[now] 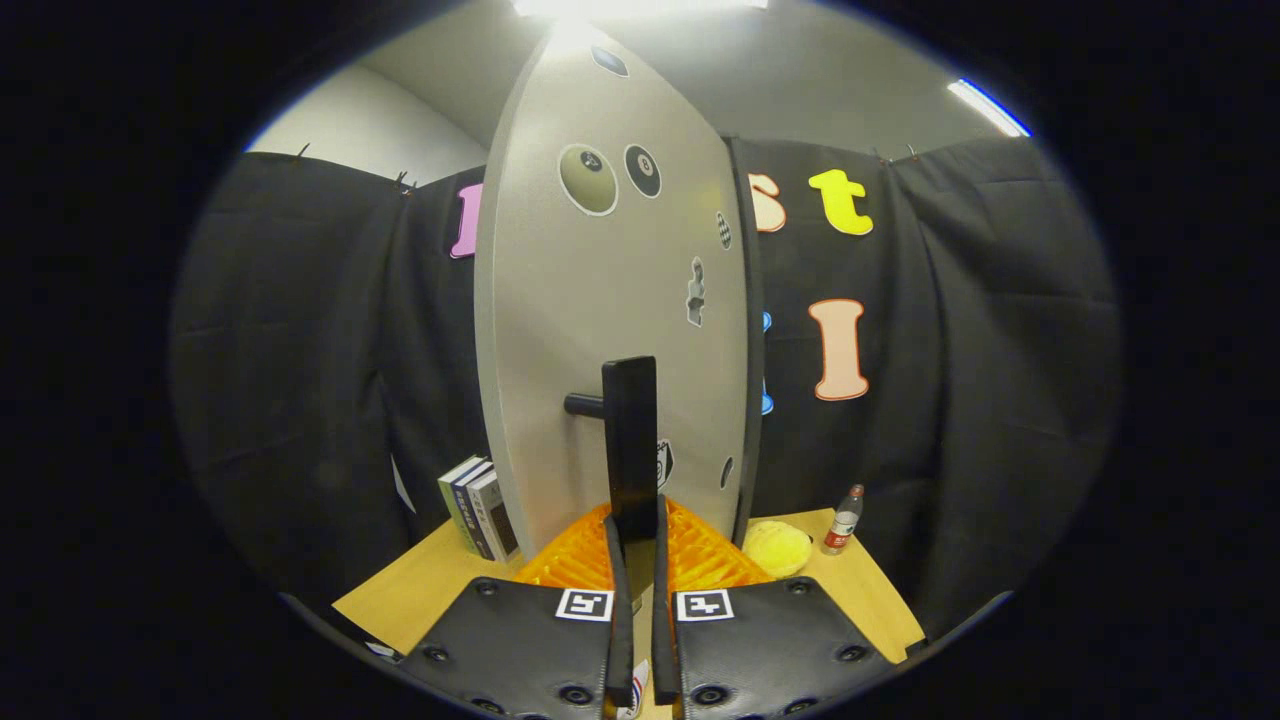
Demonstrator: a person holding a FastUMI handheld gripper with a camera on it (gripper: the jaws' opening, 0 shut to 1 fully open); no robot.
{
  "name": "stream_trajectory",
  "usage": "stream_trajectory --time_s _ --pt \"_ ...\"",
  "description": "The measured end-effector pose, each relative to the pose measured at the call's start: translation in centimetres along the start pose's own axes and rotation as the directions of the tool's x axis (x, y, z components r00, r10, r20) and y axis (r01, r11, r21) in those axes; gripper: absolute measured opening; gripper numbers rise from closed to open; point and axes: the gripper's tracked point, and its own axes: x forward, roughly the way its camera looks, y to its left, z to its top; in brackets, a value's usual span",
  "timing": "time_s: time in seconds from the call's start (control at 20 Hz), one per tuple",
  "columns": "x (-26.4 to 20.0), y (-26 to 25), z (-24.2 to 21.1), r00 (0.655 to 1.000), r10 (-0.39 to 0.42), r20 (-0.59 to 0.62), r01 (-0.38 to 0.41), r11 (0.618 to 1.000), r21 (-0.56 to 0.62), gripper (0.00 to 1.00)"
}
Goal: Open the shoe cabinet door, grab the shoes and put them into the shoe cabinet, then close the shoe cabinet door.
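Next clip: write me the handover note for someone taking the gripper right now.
Gripper: fingers closed on the door's black handle, both pressing its lower end.
Cabinet door: seen nearly edge-on; whether it is mid-opening or mid-closing cannot be told.
Shoes: none seen from here, so placement is unconfirmed.
Nearby on the table: books, orange rack, yellow item, bottle.
Left: check the shoes are inside, then shut the door.

Matt grey door (pixel 610 300), glossy black handle (pixel 630 440), wooden table (pixel 420 590).

Tool (pixel 636 560) with textured plates, round screws, two square coded markers
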Motion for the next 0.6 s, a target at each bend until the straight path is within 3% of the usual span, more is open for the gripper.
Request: stream_trajectory --time_s 0.6 --pt "-2.8 -9.6 -1.6 0.990 -0.138 0.018 0.135 0.983 0.120 0.08"
